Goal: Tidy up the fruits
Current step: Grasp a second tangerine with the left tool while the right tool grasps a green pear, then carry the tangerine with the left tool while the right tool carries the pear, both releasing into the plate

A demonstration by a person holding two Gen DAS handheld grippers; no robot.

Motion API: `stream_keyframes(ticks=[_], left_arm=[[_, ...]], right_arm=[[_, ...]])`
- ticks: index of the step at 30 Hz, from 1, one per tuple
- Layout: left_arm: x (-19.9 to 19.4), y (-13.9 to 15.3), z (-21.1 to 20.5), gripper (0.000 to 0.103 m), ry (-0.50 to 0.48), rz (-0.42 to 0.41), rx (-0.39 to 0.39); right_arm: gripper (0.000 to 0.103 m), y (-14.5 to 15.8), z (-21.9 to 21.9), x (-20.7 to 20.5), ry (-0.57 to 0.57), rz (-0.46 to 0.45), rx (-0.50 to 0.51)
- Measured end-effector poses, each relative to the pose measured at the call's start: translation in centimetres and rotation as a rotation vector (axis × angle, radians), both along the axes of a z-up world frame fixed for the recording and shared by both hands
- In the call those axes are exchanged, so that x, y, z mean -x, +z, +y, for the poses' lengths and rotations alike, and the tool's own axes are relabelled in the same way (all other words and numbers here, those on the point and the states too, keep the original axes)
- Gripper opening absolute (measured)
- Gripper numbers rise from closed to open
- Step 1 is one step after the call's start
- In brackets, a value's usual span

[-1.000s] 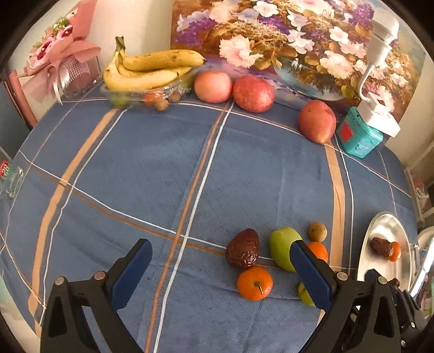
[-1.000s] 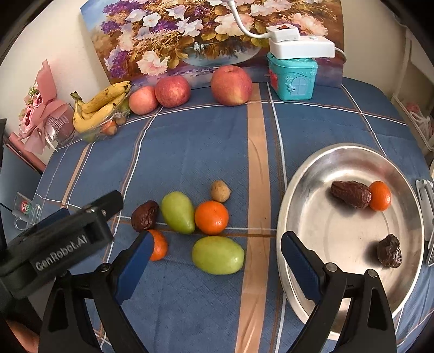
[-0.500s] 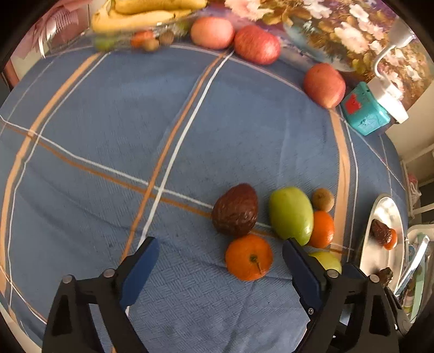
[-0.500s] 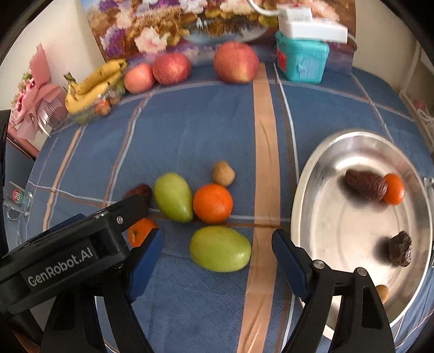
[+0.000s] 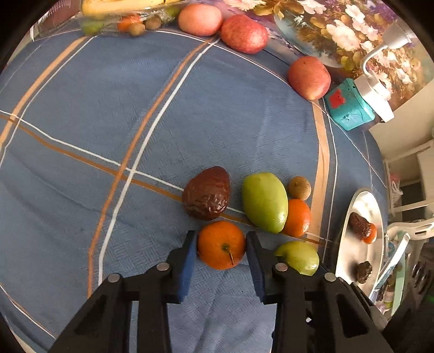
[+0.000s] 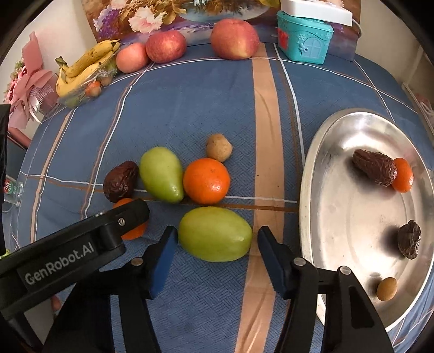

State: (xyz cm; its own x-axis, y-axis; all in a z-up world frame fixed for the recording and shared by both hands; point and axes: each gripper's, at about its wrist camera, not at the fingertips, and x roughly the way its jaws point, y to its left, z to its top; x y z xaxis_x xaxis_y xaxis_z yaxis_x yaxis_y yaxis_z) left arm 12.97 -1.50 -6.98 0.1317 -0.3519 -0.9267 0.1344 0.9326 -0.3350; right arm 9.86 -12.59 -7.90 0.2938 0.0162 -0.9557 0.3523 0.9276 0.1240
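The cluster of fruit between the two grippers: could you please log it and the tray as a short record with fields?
left gripper: jaws just closing, pads against the near orange
right gripper: jaws just closing around the near green fruit; left pad touching, right pad a sliver off
loose on cloth: wrinkled brown fruit, second green fruit, second orange, small tan fruit
metal tray: holds four small fruits

The left gripper (image 6: 130, 217) hides most of an orange (image 6: 133, 230); bananas (image 5: 122, 4) run off-frame.
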Motion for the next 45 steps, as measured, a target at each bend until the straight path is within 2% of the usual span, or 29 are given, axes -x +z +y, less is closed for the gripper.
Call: stream_keyframes(ticks=[5,14,18,24,34,45], left_arm=[[0.0,1.3,0.4,0.038,0.009,-0.025,0.025],[0.5,5.8,1.1,0.038,0.008,-0.151,0.073],[0.6,6.3,1.5,0.038,0.003,-0.176,0.079],[0.9,6.8,0.8,0.038,-0.011,-0.195,0.075],[2.5,7.1,-3.1,0.038,-0.112,-0.210,0.036],[6.1,6.7,-10.1,0.038,-0.319,-0.243,0.051]], right_arm=[[0.053,0.5,-0.1,0.3,-0.009,-0.008,-0.021],[0.053,4.2,-0.7,0.8,-0.024,-0.107,-0.019],[0.053,5.6,-1.2,1.3,-0.040,-0.138,0.005],[0.053,5.8,-2.0,1.8,-0.069,-0.138,-0.005],[0.053,5.7,-6.0,3.6,-0.187,-0.103,0.011],[0.053,5.0,-11.5,7.0,-0.380,-0.075,0.011]])
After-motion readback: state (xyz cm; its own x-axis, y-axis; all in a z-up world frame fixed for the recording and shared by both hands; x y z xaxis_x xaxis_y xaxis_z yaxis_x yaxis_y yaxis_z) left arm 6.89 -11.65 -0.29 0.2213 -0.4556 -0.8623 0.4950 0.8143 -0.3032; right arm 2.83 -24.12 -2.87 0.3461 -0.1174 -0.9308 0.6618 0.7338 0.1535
